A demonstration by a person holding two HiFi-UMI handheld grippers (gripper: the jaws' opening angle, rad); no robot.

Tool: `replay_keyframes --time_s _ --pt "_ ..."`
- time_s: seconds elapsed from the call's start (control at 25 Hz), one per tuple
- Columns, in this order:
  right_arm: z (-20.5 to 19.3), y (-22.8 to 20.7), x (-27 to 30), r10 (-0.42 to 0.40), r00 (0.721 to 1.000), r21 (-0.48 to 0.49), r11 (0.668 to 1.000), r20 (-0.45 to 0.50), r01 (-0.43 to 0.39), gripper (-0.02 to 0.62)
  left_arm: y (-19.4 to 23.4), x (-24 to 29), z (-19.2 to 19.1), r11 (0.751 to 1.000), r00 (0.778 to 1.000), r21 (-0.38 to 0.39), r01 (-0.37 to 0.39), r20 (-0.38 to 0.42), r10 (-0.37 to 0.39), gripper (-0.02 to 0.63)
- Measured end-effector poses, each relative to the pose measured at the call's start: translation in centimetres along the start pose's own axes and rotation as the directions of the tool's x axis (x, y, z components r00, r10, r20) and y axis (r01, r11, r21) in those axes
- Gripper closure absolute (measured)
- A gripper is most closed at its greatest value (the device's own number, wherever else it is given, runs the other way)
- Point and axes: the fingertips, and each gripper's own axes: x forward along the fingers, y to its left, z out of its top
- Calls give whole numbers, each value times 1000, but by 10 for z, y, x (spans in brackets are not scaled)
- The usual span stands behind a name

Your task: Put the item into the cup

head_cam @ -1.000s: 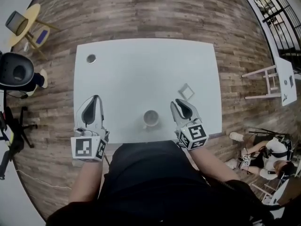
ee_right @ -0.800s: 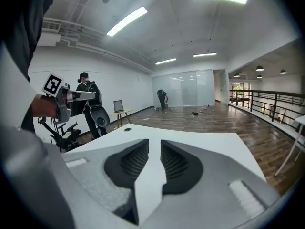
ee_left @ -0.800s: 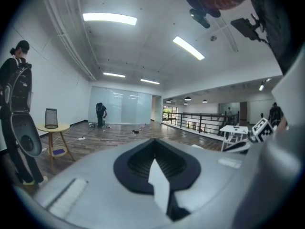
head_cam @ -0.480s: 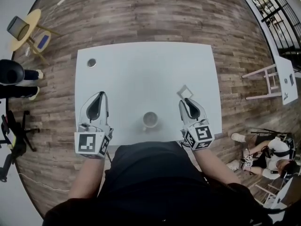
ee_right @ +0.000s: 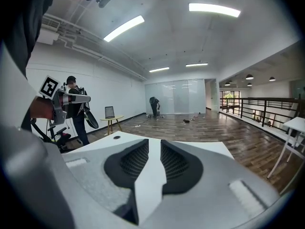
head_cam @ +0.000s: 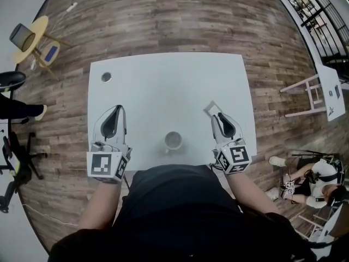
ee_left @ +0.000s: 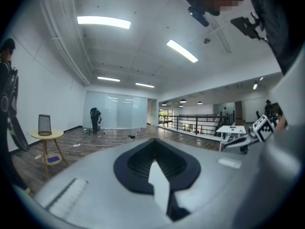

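A round cup [head_cam: 173, 141] sits on the smooth white table [head_cam: 163, 86], a flat square item [head_cam: 211, 108] at its two o'clock. The right gripper [head_cam: 217, 115], half open and empty, seems just beside the item; the left gripper [head_cam: 115, 109] is clenched.

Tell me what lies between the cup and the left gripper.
Nothing: the head view shows only bare table between cup and left gripper.

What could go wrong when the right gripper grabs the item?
The item lies low on the table just ahead of the open right gripper; the jaws may push it away instead of pinching it. The cup stands near the table's front edge, so a sideways swing could knock it off.
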Motion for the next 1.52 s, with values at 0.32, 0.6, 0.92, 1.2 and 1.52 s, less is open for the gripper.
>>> replay_keyframes --time_s 0.32,0.6,0.92,1.2,1.52 --pt "7 -5 -5 -7 999 -1 1000 34 7 512 2 -1 5 1000 1000 17 -13 17 13 606" --pt "14 -9 -4 -6 998 -7 1000 56 7 512 1 -3 13 999 999 29 -25 28 24 606" --pt "28 -15 -6 -12 995 -75 997 96 19 511 -2 -2 14 999 999 41 -31 29 30 606" --pt "43 -19 -9 -28 990 -91 995 139 40 511 -3 -5 22 999 998 31 -38 54 36 606" --pt "53 -25 -17 -52 982 -89 994 179 69 512 -5 -4 32 999 998 43 -24 66 21 606"
